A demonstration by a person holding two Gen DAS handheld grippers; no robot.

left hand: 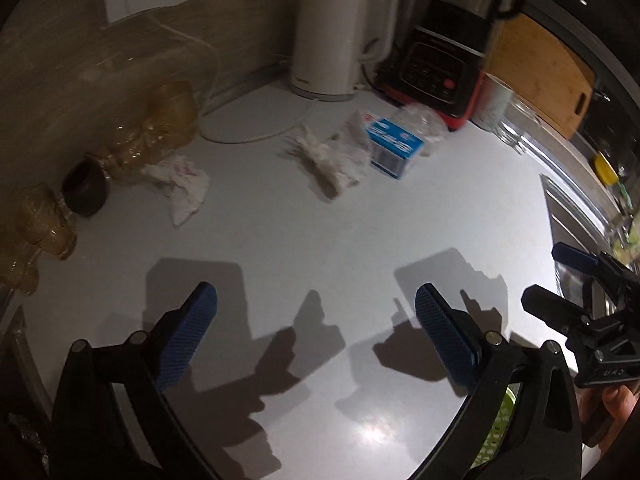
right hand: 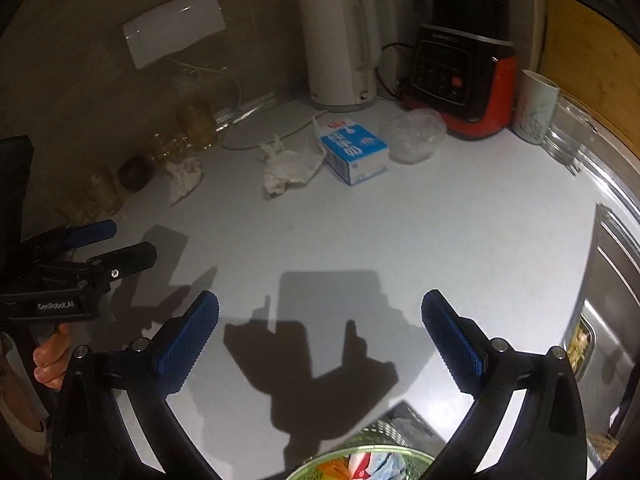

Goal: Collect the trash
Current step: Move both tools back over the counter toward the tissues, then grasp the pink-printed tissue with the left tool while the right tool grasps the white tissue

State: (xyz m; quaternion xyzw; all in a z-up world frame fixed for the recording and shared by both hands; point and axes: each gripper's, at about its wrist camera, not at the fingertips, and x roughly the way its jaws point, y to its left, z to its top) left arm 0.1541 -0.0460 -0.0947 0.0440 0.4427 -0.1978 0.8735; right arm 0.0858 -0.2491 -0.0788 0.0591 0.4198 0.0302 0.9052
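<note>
- The trash I'm after lies at the far side of the white countertop (right hand: 360, 232): a crumpled white tissue (right hand: 288, 166) sits near the middle, touching or just beside the left end of a blue-and-white milk carton (right hand: 354, 150) that lies on its side.
- Just right of the carton there is a crushed clear plastic container (right hand: 414, 136), close against the base of the red-and-black blender (right hand: 460, 76).
- A second crumpled tissue (left hand: 180, 184), this one with pinkish marks, lies further left, just beside a small dark bowl (left hand: 85, 193) and a row of amber glasses (left hand: 160, 120) along the wall.
- My left gripper (left hand: 316, 332) hangs over bare countertop at the near side, blue fingers spread wide with nothing between them.
- My right gripper (right hand: 320, 336) is the same: fingers spread wide, empty, well apart from the trash.
- At the near edge, below the right gripper, I see the rim of a green mesh basket (right hand: 384, 446) with some colourful wrappers in it (what they are exactly I cannot tell).
- Further out: a white kettle (right hand: 340, 48) stands at the far wall left of the blender, and a pale cup (right hand: 536, 104) and a clear glass (right hand: 570, 136) stand to the blender's right.
</note>
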